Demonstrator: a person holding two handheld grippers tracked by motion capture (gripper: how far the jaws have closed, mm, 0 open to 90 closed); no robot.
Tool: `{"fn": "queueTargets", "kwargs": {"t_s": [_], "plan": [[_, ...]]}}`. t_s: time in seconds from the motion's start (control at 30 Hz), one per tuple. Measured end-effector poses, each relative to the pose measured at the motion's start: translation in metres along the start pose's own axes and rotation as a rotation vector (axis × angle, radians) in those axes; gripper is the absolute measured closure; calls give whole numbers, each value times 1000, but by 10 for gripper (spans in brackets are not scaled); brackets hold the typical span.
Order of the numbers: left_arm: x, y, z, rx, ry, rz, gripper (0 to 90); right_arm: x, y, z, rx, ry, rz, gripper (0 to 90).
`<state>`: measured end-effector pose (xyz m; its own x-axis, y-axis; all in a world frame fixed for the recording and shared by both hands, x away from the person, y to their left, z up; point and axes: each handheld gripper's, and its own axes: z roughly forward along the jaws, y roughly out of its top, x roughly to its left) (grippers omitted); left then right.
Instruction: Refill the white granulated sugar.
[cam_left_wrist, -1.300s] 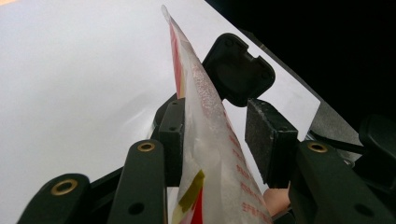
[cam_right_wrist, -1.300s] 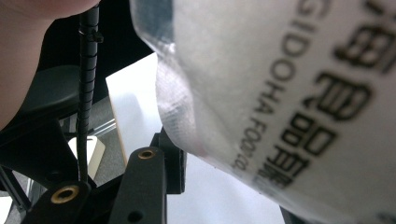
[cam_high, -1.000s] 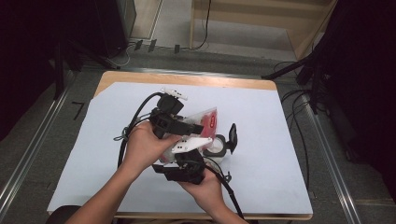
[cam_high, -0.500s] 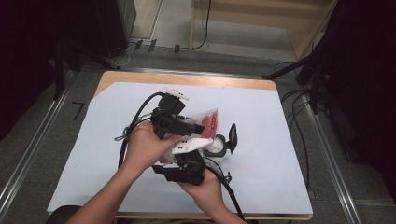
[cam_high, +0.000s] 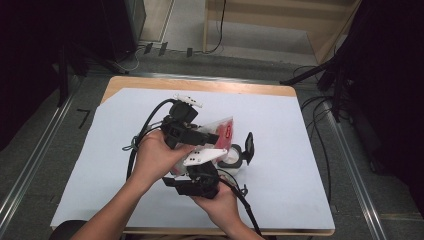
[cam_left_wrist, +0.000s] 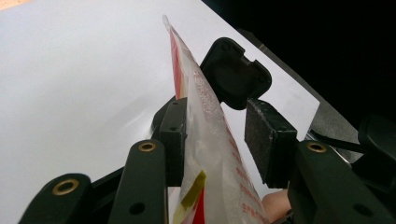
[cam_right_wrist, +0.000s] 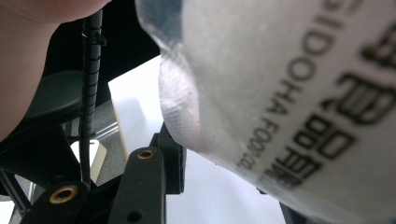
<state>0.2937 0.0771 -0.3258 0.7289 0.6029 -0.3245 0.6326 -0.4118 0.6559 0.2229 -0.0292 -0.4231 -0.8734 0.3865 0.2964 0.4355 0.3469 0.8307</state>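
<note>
At the near edge of the white sheet (cam_high: 300, 130), the right gripper (cam_high: 200, 180) sits low beside the plastic bag (cam_high: 222, 131) — whether its pads bite cannot be told from its own close view. Just beyond, the left gripper (cam_left_wrist: 224, 140) straddles the bag's upright edge, one pad against the film, the other standing off. Past the bag lies a black-lidded container (cam_high: 240, 152). Nothing has shifted since a second ago — the bag work looks paused.

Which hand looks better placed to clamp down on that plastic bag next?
Probably the left. In the left gripper view the bag stands between the left tongs, against one pad with a gap to the other. The right tongs are largely hidden behind the bag, so their grip is unclear.
</note>
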Motion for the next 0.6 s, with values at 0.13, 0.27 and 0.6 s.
{"fn": "queueTargets", "kwargs": {"t_s": [0.13, 0.27, 0.6], "plan": [[0, 0, 0, -1, 0, 3, 618, 0, 0, 0, 1, -1, -3, 630], [0, 0, 0, 2, 2, 5, 617, 0, 0, 0, 1, -1, -1, 629], [-1, -2, 0, -4, 0, 8, 620, 1, -2, 0, 2, -9, -18, 621]]}}
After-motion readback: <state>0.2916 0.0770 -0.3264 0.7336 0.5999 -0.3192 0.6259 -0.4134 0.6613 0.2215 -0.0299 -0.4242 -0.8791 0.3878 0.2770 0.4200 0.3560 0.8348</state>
